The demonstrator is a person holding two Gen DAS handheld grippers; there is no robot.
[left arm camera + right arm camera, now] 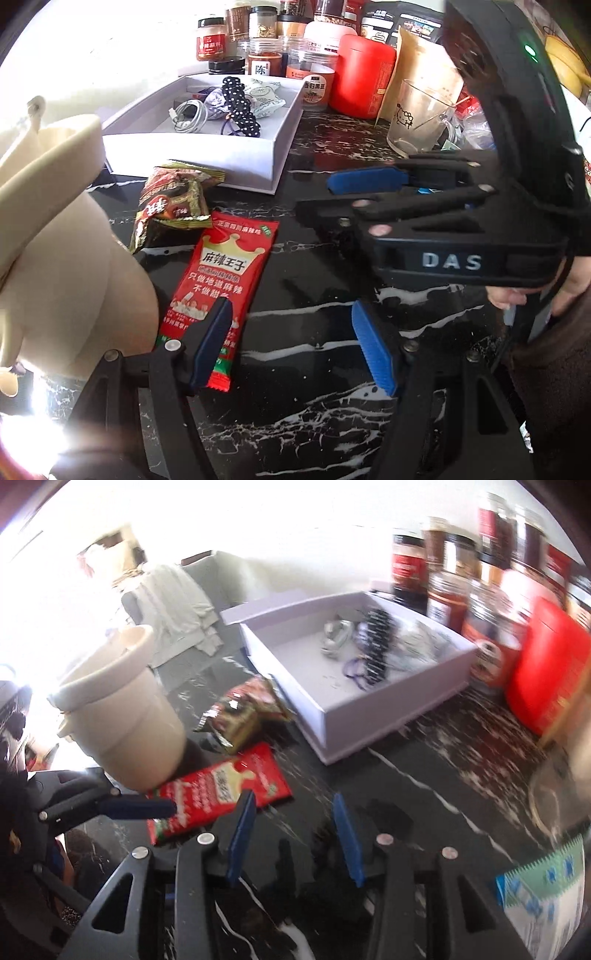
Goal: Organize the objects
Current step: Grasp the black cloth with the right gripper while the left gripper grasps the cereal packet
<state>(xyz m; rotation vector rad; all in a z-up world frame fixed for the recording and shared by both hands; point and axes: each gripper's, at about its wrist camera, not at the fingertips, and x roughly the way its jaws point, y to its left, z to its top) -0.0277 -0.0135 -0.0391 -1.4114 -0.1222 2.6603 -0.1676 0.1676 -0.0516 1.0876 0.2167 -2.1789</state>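
Note:
A red snack packet (pixel 221 280) (pixel 221 790) lies flat on the black marble counter (pixel 314 406). Beyond it is a crumpled brown-and-green snack packet (pixel 173 203) (pixel 240 716), in front of an open white box (pixel 207 147) (pixel 354 716) that holds a white cable, a black dotted hair tie and sachets. My left gripper (pixel 291 347) is open; its left pad (pixel 210 343) hangs over the red packet's lower edge, with bare counter between the fingers. My right gripper (pixel 295 830) (pixel 317 197) is open above the counter to the right, and nothing shows between its pads.
A cream tub (pixel 66 236) (pixel 122 709) stands left of the packets. Behind the box are several jars, a red canister (pixel 360 85) and a brown pouch. A glass mug (pixel 417 118) sits far right. A blue-and-white packet (pixel 543 893) lies at the near right.

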